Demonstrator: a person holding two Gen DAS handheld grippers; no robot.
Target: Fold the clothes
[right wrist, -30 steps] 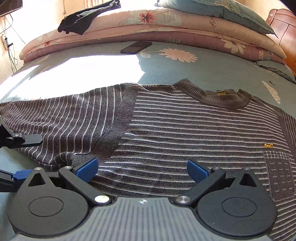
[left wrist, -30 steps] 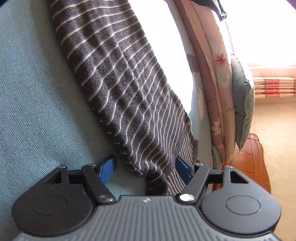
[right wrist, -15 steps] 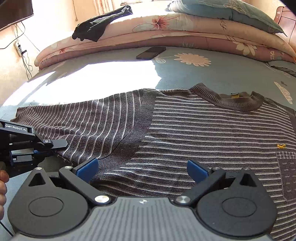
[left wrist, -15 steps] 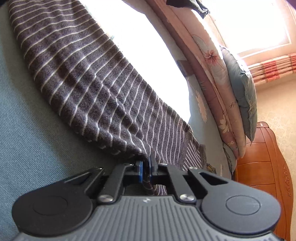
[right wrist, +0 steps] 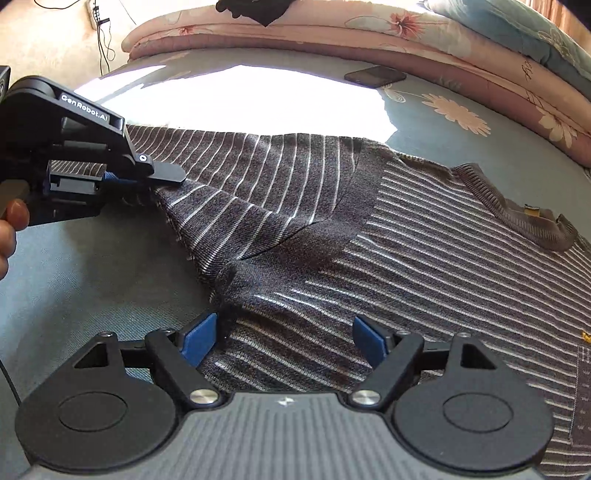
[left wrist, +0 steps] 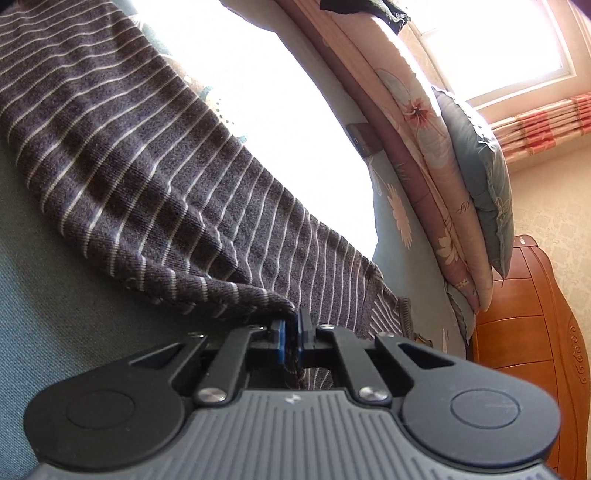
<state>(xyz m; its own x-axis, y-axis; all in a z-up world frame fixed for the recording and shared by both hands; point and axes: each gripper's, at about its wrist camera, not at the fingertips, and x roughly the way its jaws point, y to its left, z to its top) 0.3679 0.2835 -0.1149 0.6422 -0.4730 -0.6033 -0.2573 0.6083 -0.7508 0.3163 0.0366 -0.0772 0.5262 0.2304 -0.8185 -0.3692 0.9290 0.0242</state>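
Striped sweater (right wrist: pixel 424 266) lay front-up on the bed (right wrist: pixel 85 266), collar toward the stacked quilts (right wrist: pixel 332 33), body mostly flat. Left claw (left wrist: pixel 291 332) pinched shut on the sleeve (left wrist: pixel 155 173) edge, fabric trapped between blue pads and raised slightly off the bed; in the right wrist view, same claw (right wrist: pixel 147 177) seen gripping the sleeve end, cloth pulled taut in a ridge toward the armpit. Right claw (right wrist: pixel 284 334) wide open, nothing held, hovering low over the sweater's side near the armpit, left pad (right wrist: pixel 197 338) just beside the hem edge. Phone (right wrist: pixel 375 75) lay on the bed beyond the sweater, well apart.

Progress, judged: early. No fold laid yet; sleeve gripped but not carried over the body. Remaining: fold in both sleeves, then fold the body. Far sleeve out of view.
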